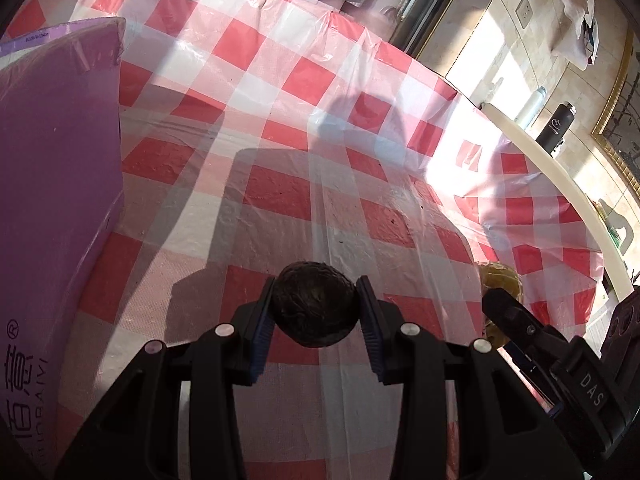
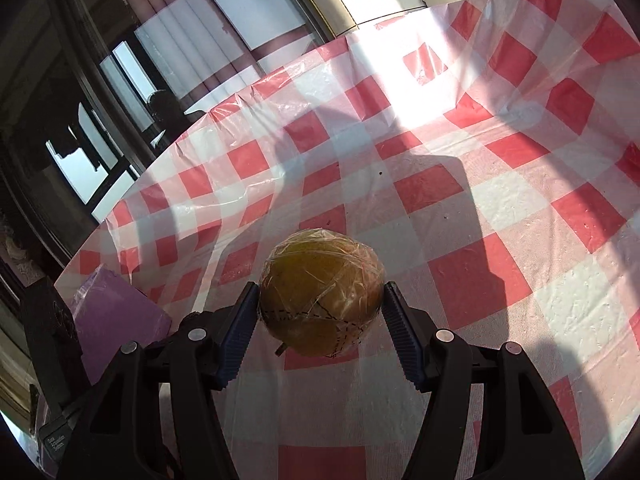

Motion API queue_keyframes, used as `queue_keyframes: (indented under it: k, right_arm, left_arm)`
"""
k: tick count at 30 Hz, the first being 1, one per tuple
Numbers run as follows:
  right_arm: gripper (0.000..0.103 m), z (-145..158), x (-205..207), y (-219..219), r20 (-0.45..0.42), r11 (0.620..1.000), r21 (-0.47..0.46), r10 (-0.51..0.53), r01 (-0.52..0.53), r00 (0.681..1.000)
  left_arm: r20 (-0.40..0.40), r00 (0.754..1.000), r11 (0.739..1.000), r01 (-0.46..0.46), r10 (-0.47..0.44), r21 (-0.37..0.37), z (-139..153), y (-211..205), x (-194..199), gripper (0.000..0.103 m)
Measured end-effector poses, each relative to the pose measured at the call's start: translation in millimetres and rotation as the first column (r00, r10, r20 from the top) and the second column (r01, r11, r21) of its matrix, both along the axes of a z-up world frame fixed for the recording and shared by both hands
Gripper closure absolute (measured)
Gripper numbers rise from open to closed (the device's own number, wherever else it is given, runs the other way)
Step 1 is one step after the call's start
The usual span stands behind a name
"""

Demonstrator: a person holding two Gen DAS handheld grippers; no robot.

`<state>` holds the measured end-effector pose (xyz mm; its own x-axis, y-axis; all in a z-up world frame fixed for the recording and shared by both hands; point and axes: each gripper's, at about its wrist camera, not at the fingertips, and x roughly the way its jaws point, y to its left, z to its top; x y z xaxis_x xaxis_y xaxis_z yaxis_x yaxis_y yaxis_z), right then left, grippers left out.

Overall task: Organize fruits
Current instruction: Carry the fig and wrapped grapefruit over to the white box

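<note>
A purple box (image 1: 56,184) fills the frame's left. At lower centre the left gripper (image 1: 318,308) clamps a dark fruit (image 1: 314,304). At lower right, the right gripper (image 2: 320,300) pinches a plastic-wrapped yellow fruit (image 2: 320,296) over the checked cloth (image 2: 500,240).

Both my wrist views: close above the checkered bench (image 1: 320,184), looking forward-down; shared: purple box (image 1: 56,184), bench.
</note>
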<state>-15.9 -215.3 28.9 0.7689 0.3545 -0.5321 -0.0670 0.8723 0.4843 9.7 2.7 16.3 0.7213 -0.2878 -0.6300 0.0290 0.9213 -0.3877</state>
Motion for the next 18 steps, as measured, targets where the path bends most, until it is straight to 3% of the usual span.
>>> queue_keyframes:
  k: [6,13,16,18]
  right_arm:
    - [0.041,2,-29,-14,-0.012,1.000,0.003,-0.015,0.015,1.000]
    - [0.041,16,-43,-14,-0.004,1.000,0.016,-0.004,0.004,1.000]
    - [0.041,36,-52,6,0.045,0.999,-0.016,0.051,-0.051,0.998]
    - [0.041,50,-59,27,0.084,0.993,-0.048,0.107,-0.103,0.991]
  left_arm:
    - [0.103,0.994,0.990,0.019,-0.033,0.136,21,-13,-54,0.064]
    - [0.180,0.984,0.989,-0.031,0.005,0.143,75,8,-100,0.064]
    - [0.245,0.969,0.990,-0.067,0.035,0.125,111,32,-123,0.064]
    - [0.277,0.958,0.981,-0.119,0.072,0.156,131,51,-134,0.063]
